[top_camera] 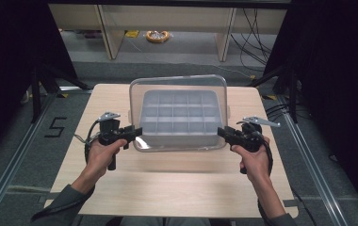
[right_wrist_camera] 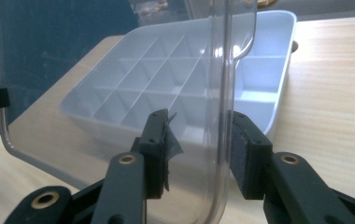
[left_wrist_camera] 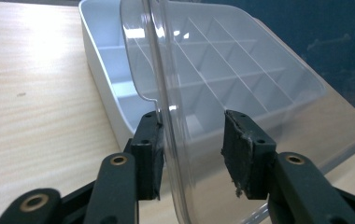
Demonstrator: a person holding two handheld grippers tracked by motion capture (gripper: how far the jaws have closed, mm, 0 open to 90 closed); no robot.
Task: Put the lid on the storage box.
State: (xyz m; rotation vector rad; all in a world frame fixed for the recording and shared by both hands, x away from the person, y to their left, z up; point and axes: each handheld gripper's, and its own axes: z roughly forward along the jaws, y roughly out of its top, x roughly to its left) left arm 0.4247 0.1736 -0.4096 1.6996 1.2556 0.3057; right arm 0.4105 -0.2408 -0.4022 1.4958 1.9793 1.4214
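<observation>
Above a white gridded plastic tray (top_camera: 177, 115) on the wooden bench (top_camera: 177, 183), both claws, left (top_camera: 137, 132) and right (top_camera: 221, 132), straddle a clear plastic lid (top_camera: 179, 87), jaws parted; close evenly before moving it.

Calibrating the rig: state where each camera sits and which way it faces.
High view: above the person's side, looking forward and down at the table; both forearms enter from the bottom.
Left gripper view: on the left hand-held gripper, looking along its jaws.
Right gripper view: on the right hand-held gripper, likewise.
Shared: clear lid, divided tray.
</observation>
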